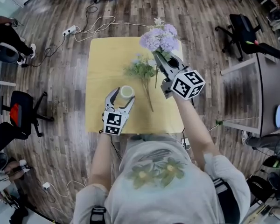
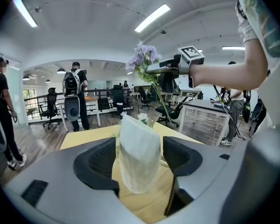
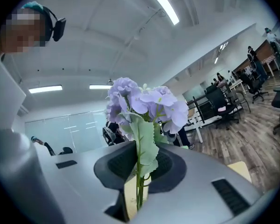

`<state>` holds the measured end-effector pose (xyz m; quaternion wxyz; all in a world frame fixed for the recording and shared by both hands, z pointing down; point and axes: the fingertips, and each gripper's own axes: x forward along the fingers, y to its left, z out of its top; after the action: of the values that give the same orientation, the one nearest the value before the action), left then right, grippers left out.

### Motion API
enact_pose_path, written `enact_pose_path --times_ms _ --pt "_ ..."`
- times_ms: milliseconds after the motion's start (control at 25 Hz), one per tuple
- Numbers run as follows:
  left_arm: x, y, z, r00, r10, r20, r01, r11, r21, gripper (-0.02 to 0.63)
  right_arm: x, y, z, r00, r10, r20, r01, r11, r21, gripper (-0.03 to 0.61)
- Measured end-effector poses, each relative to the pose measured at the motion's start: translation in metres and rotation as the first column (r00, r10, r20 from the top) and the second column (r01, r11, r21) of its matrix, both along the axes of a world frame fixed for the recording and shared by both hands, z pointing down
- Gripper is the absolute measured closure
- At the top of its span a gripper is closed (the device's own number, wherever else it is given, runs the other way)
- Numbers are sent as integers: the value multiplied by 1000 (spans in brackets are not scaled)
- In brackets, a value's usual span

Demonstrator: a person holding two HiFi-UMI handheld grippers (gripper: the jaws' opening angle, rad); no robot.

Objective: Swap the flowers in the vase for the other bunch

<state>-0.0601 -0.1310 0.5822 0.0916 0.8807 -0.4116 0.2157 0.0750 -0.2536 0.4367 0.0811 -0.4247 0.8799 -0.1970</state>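
The left gripper clamps the translucent vase, its jaws set wide with a pad on each side. The right gripper, jaws closed on the stems, holds the purple hydrangea bunch raised clear of the vase, beyond it and to its right. The white-flowered bunch lies on the yellow table just beyond the vase.

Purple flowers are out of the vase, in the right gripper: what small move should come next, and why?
Probably lower the purple flowers in the right gripper onto the bare table: the vase is empty, and the other bunch lies beside it, waiting for a free gripper.
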Motion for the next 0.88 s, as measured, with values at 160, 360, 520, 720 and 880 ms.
enact_pose_path --times_ms 160,360,520,720,880 --pt "-3 8 -7 1000 -27 -13 27 1000 11 290 -19 13 -43 998 -48 44 44 994 100 512" --pt "-10 18 -19 996 -72 -58 73 997 9 298 -42 26 -71 992 -111 56 100 981 168 512" --pt "-18 22 -34 992 -103 -76 104 994 14 361 -62 34 -84 985 -156 70 140 970 197 512" --pt "-27 32 -41 990 -101 -97 101 995 -5 457 -85 47 -96 976 -200 85 177 958 224 512" --pt "-31 41 -45 989 -112 -96 112 994 -10 549 -99 60 -106 965 -241 107 205 941 269 512"
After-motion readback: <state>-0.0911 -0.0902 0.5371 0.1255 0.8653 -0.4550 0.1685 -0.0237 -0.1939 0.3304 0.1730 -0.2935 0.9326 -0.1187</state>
